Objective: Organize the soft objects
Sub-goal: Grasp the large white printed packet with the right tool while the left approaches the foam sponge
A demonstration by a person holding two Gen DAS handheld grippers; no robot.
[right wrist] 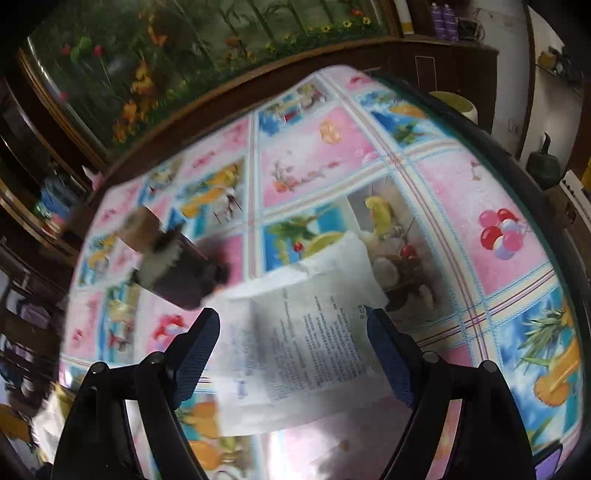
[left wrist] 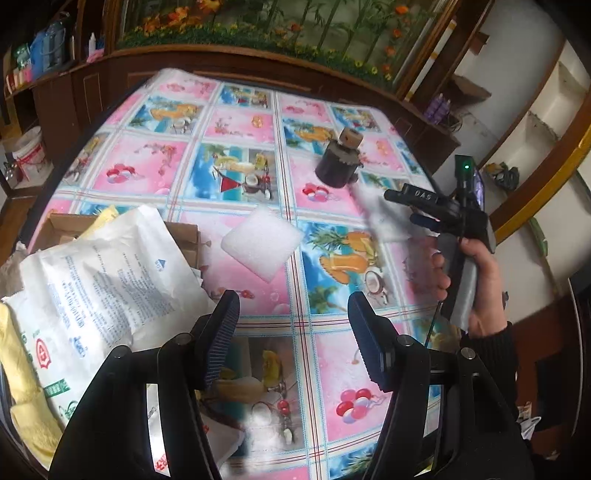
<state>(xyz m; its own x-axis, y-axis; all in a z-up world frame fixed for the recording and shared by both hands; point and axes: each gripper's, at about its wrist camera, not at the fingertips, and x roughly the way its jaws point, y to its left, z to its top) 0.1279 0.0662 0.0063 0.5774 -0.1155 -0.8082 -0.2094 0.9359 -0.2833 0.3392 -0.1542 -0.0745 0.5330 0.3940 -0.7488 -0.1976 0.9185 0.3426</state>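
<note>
My left gripper (left wrist: pixel 293 314) hangs open and empty over the patterned tablecloth (left wrist: pixel 236 173). Ahead of it lies a white foam square (left wrist: pixel 260 243). At the left, a cardboard box (left wrist: pixel 62 223) holds a white printed bag (left wrist: pixel 99 291) and yellow soft cloth (left wrist: pixel 22 369). A dark plush toy with a tan top (left wrist: pixel 338 162) (right wrist: pixel 173 266) stands further back. A hand (left wrist: pixel 469 284) holds my right gripper (left wrist: pixel 415 208) (right wrist: pixel 295 332), whose pads grip the sides of a second white printed bag (right wrist: pixel 306 332) (left wrist: pixel 380 218), blurred and lifted off the cloth.
Dark wooden cabinets (left wrist: pixel 92 92) ring the table's far edge, below a flower-and-bamboo panel (left wrist: pixel 258 26). A white bucket (left wrist: pixel 31 151) stands on the floor at the left. A pale green bowl (right wrist: pixel 456 103) sits beyond the table's right corner. White shelves (left wrist: pixel 546 122) are at the right.
</note>
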